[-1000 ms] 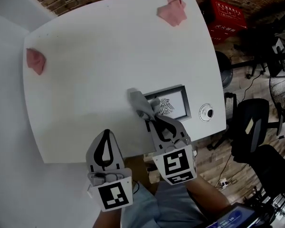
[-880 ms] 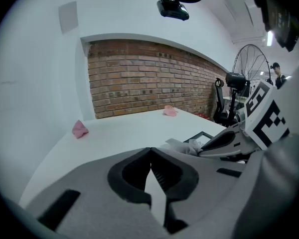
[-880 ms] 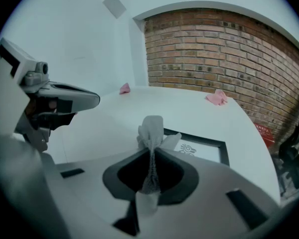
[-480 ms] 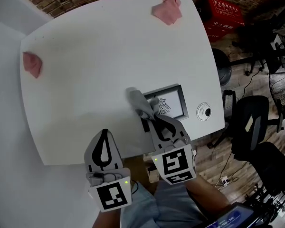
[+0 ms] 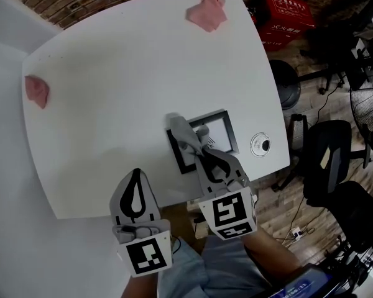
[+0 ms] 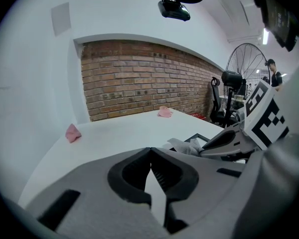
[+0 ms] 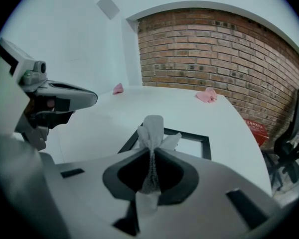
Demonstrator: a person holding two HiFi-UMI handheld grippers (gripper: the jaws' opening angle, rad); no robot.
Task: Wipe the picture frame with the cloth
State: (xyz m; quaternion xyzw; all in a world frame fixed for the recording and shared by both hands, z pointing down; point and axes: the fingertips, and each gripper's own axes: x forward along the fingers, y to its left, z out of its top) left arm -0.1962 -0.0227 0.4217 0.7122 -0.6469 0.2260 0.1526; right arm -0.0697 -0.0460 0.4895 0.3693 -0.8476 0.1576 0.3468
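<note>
A black picture frame [image 5: 227, 131] with a white print lies flat near the table's front right edge; it also shows in the right gripper view [image 7: 192, 136]. My right gripper [image 5: 199, 152] is shut on a grey cloth [image 5: 183, 135], and the cloth's free end rests over the frame's left part. In the right gripper view the cloth [image 7: 152, 133] stands pinched between the jaws of the right gripper [image 7: 151, 153]. My left gripper [image 5: 135, 177] hangs over the table's front edge, left of the frame, shut with nothing in it [image 6: 149, 156].
The white table [image 5: 124, 73] carries a pink cloth [image 5: 205, 11] at the far edge, another pink cloth [image 5: 36, 90] at the left, and a small round white object [image 5: 259, 144] right of the frame. Office chairs [image 5: 326, 166], a red crate [image 5: 285, 14] and a fan stand at the right.
The head view has shifted, so the table and frame sit further left and up. The frame now looks turned, and the cloth covers more of its print. Both grippers hold their places.
</note>
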